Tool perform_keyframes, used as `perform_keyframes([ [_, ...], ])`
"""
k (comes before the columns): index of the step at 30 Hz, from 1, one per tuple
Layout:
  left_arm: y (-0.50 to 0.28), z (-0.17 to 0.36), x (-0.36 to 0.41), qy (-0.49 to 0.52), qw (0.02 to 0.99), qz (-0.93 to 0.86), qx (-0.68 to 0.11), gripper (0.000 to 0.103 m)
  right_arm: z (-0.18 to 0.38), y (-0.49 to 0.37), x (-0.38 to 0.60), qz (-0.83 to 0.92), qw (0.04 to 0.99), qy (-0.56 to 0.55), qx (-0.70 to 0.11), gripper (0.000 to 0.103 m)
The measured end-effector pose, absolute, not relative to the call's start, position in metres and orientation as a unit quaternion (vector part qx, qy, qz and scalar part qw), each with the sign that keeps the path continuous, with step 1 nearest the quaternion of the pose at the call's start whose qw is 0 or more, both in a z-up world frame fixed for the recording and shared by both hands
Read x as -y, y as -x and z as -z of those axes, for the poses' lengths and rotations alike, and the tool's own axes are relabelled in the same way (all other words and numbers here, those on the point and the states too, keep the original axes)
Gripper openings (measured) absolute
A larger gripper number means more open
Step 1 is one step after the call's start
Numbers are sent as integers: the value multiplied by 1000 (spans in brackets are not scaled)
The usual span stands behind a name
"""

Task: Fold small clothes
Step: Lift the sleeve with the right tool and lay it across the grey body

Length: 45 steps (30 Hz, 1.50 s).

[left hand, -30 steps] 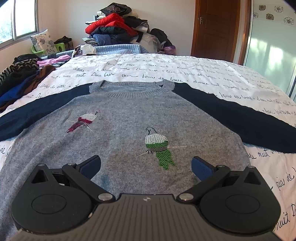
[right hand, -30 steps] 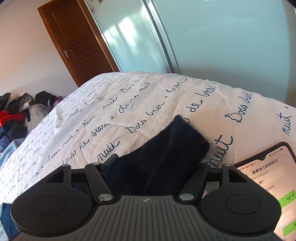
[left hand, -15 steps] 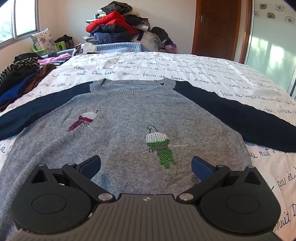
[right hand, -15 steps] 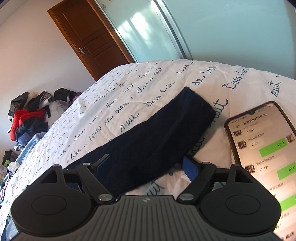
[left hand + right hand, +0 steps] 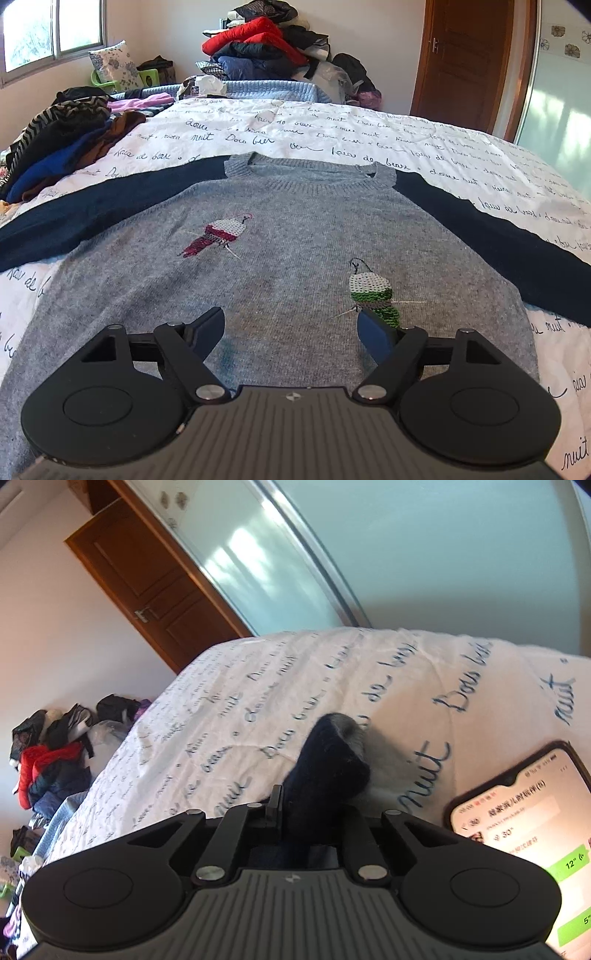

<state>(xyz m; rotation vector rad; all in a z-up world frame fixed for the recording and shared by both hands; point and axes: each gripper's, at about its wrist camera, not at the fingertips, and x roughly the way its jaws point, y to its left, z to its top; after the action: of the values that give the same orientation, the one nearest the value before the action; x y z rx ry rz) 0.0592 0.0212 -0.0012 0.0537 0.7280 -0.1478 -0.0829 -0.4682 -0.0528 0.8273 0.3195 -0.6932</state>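
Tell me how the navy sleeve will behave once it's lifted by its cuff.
Probably floppy: the sleeve already bends and bunches where the right gripper is shut on it. Likely light, being soft knit. It may drag the sweater, since the left gripper, closing, has no cloth between its fingers.

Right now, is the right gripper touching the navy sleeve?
Touching. In the right wrist view the right gripper is shut on the navy sleeve: the cuff end stands up out of the closed jaws, lifted off the bedspread.
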Motion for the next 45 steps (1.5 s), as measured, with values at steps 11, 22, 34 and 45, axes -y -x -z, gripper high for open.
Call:
perform_keyframes([
  [11, -60, -1, -32, -41, 936, 43, -348, 85, -1, 19, 381, 205, 925, -275, -162, 10],
  [22, -66, 0, -57, -56, 936, -1, -348, 90, 0, -43, 289, 101, 944, -235, -207, 11],
  [34, -69, 4, -72, -62, 934, -19, -352, 91, -10, -85, 199, 14, 959, -164, -230, 11],
  [45, -71, 4, -89, -60, 933, -39, -354, 93, -4, -115, 145, -28, 957, -126, -261, 11],
])
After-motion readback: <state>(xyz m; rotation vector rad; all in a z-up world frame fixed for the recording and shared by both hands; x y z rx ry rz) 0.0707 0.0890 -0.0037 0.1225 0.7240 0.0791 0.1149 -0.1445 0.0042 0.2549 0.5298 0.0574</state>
